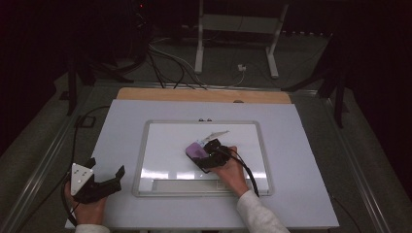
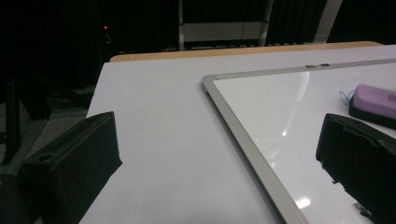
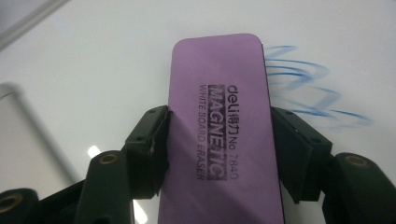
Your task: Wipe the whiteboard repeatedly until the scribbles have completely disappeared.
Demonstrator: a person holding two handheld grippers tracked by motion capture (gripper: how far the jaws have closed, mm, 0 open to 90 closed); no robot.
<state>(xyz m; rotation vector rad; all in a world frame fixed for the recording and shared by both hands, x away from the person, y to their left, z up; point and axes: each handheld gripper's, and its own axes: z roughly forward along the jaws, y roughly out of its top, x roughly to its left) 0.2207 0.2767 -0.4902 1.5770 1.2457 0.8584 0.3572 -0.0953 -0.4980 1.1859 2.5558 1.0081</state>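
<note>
Right gripper view shows the right gripper (image 3: 219, 154) clamping the purple eraser (image 3: 219, 126) between its fingers, blue scribbles (image 3: 303, 88) unwiped just beyond the right finger; the left gripper (image 1: 99, 180) idles open.

Your left hand (image 1: 87, 209) rests near the table's front-left corner, holding the left gripper (image 1: 106, 171) with its jaws spread wide and nothing between them. Your right hand (image 1: 232, 171) reaches forward over the whiteboard (image 1: 252, 145), and the right gripper (image 1: 206, 151) has its jaws clamped on the purple eraser (image 3: 224, 135).
</note>
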